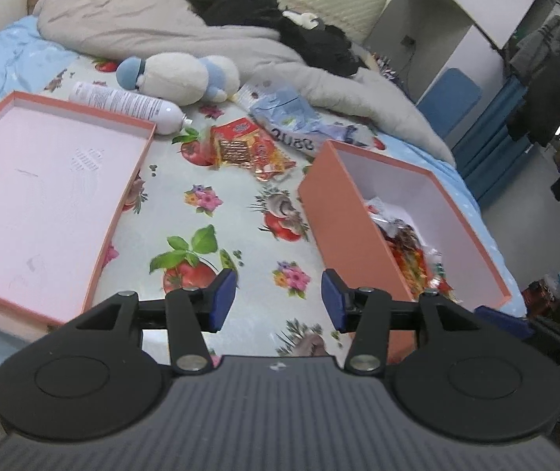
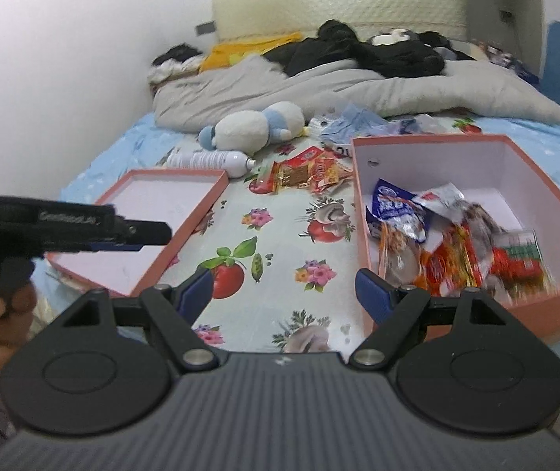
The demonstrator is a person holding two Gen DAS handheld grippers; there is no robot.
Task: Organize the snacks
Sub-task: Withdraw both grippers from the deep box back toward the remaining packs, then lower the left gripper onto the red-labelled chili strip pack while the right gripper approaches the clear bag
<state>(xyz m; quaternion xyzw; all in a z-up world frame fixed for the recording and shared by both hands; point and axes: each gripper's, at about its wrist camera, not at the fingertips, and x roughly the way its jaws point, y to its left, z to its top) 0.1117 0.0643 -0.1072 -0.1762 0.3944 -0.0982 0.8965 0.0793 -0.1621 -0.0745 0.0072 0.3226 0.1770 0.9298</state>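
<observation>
An open orange box stands on the bed at the right and holds several snack packets. A red and yellow snack packet lies on the floral sheet beyond it. The box's lid lies upturned at the left, with nothing in it. My left gripper is open and empty, low over the sheet between lid and box; it also shows from the side in the right wrist view. My right gripper is open and empty, just left of the box's near corner.
A white spray bottle, a white and blue plush toy and a crumpled blue plastic bag lie behind the lid and snack. A grey duvet and black clothes fill the bed's far end.
</observation>
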